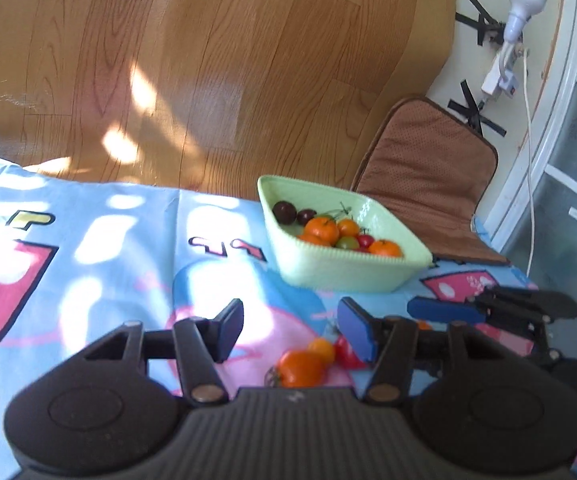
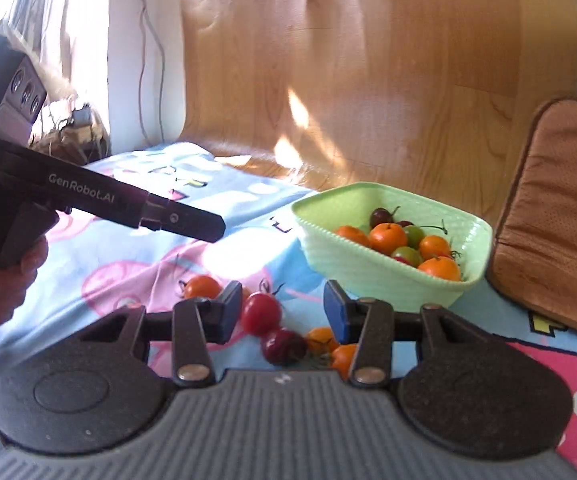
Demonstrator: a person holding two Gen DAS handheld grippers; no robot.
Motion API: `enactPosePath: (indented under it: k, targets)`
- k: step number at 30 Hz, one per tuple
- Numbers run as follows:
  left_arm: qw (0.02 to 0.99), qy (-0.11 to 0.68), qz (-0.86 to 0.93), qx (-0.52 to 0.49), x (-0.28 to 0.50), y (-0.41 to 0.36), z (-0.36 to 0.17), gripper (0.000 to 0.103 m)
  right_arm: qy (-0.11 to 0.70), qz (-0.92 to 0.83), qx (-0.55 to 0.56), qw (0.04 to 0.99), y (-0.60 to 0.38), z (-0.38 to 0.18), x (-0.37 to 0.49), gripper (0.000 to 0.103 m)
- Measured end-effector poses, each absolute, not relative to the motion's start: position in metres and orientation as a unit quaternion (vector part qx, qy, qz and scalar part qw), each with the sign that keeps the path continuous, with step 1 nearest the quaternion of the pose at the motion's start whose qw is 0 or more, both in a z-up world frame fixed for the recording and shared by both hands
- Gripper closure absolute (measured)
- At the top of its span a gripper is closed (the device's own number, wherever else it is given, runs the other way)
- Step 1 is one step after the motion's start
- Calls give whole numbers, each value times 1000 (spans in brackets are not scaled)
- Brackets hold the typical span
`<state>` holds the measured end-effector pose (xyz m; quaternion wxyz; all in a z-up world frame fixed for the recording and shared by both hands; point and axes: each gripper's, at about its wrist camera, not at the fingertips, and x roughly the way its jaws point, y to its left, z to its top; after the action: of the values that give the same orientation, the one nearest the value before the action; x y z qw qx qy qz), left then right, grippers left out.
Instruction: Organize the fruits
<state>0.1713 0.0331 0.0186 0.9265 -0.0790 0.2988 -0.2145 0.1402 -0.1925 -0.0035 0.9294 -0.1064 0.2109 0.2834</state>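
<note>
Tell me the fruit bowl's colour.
Pale green bowl, ribbed outside; clearest in the right wrist view.

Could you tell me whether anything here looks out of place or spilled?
Yes: several loose fruits lie on the blue cartoon cloth in front of the green bowl, not in it with the others. Both the left gripper and right gripper are open and empty.

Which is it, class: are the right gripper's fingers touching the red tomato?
Cannot tell: in the right wrist view the red tomato abuts one finger without visible gap.
</note>
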Motion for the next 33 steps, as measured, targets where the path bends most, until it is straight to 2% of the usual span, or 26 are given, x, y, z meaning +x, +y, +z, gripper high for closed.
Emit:
enactPosePath:
  k: [7,9,10,11,21,33]
  targets:
    - [916,317,-243,-40,165,20,1,48,246,290,-161,911,-167,-15,161,56]
    - [912,326,-245,-42,169,19,-4,56,258,290,-171,906,-164,-19,167,60]
    - [910,334,-243,-46,172,19,-7,59,259,292,-172,904,-165,-21,168,67]
    - [911,332,-241,-49,172,20,-7,67,254,291,-175,906,-164,-21,166,72]
    - [901,336,-268,-62,110,22,-7,67,207,286,-215,911,-162,-20,83,72]
    - [896,314,-312,-23,45,-21,-2,69,241,223,-120,937,-199,-27,14,72]
